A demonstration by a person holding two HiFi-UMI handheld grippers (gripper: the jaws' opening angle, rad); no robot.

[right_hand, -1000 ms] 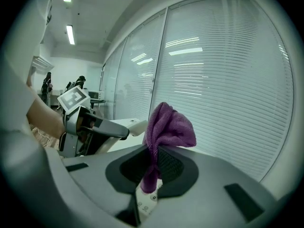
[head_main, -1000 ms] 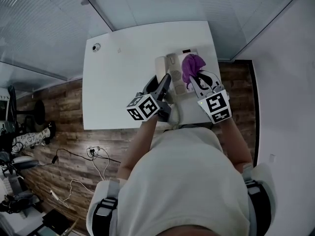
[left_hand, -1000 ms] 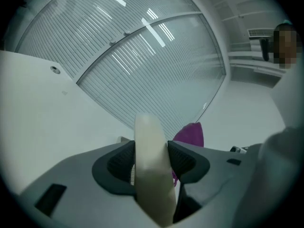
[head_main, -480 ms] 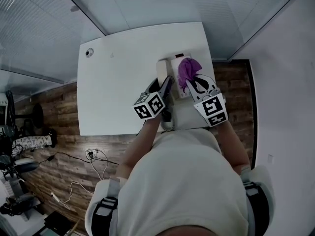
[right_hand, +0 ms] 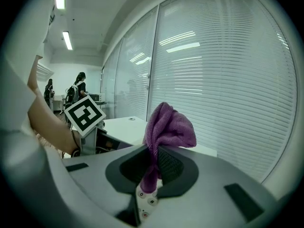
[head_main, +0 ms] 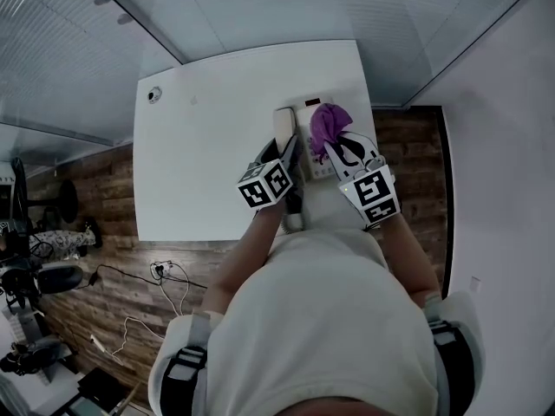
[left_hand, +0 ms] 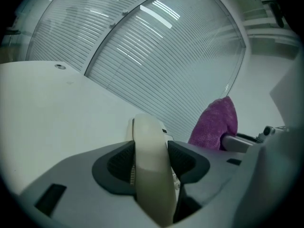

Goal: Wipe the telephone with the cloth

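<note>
A cream telephone (head_main: pixel 312 107) sits near the table's far right corner. Its handset (head_main: pixel 284 125) lies along the base's left side, and my left gripper (head_main: pixel 290 152) is shut on it. In the left gripper view the handset (left_hand: pixel 149 167) stands pinched between both dark pads. My right gripper (head_main: pixel 336 148) is shut on a purple cloth (head_main: pixel 329 125), which bunches over the base's upper right part. In the right gripper view the cloth (right_hand: pixel 167 125) rises out of the jaws, and the telephone's keypad (right_hand: pixel 144 199) shows just below them.
The white table (head_main: pixel 208 146) has a round cable grommet (head_main: pixel 154 95) at its far left corner. Slatted blinds behind glass (left_hand: pixel 156 56) run close behind the table. Cables (head_main: pixel 160 271) lie on the wooden floor at the left. People (right_hand: pixel 78 87) stand far off.
The purple cloth has slid a little left and nearer across the telephone's base with my right gripper. My left gripper keeps its hold on the handset, hardly moved.
</note>
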